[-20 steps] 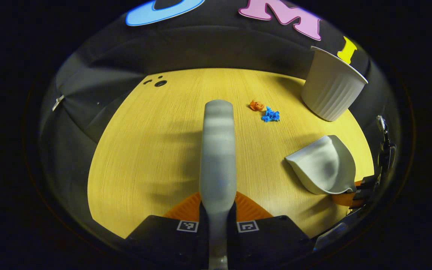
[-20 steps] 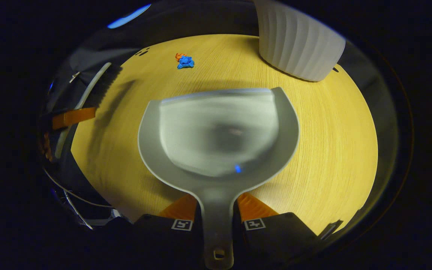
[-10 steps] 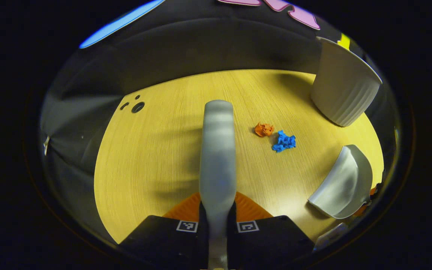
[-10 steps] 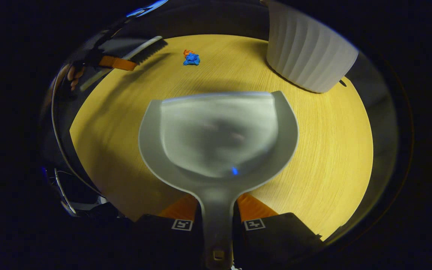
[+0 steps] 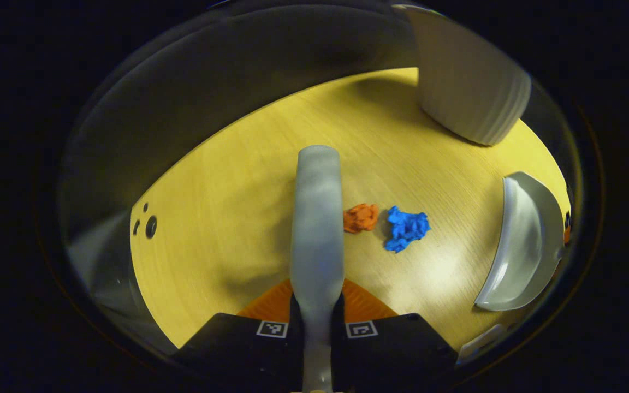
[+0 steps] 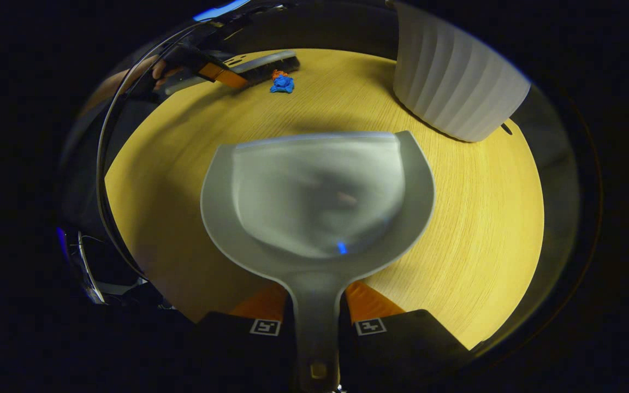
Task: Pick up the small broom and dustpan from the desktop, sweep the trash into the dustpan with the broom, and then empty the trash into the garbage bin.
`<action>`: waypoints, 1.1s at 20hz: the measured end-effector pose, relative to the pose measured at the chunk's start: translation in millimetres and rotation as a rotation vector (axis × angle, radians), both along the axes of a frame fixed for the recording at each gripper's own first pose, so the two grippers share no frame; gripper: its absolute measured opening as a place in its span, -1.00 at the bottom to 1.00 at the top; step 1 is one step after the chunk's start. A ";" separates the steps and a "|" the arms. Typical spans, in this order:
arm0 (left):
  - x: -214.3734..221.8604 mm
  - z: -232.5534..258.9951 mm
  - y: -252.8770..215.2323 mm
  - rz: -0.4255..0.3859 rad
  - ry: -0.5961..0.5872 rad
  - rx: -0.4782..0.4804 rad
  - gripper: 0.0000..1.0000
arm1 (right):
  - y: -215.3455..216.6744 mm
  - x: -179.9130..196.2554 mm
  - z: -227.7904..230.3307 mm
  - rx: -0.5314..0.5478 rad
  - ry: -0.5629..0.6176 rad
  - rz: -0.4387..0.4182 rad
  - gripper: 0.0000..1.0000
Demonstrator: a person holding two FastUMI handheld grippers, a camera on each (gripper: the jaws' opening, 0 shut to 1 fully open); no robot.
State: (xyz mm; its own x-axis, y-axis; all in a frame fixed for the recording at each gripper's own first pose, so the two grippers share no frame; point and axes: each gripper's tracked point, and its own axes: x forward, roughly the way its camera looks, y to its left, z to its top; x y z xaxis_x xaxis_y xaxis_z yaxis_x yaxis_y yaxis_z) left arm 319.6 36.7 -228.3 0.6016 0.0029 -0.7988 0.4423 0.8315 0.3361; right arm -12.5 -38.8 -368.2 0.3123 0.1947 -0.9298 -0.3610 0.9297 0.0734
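Beside the trash (image 5: 385, 225) — left claw (image 5: 317, 305) clamping broom (image 5: 317, 218), right claw (image 6: 317, 308) clamping dustpan (image 6: 317, 196), well apart

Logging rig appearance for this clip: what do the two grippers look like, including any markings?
Both match. The left gripper and right gripper each have a black body with two small square black-and-white markers at the front, one at the base of each finger. The fingers taper forward from there, and the left gripper's show a ribbed surface. No cables or sleeves can be made out.
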 end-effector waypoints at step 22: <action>-176.6 -26.8 -154.8 -0.246 0.281 -0.225 -0.57 | -5.1 3.7 -1.8 0.030 -0.082 0.020 -0.31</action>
State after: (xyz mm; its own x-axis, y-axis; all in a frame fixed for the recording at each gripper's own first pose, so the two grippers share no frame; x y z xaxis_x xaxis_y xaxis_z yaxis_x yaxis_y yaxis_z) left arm 142.9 -118.0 -255.1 0.3215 -0.3058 -0.8962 0.6848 0.7287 -0.0030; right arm -8.7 -43.9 -370.0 0.3832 0.2290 -0.8948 -0.3858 0.9199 0.0703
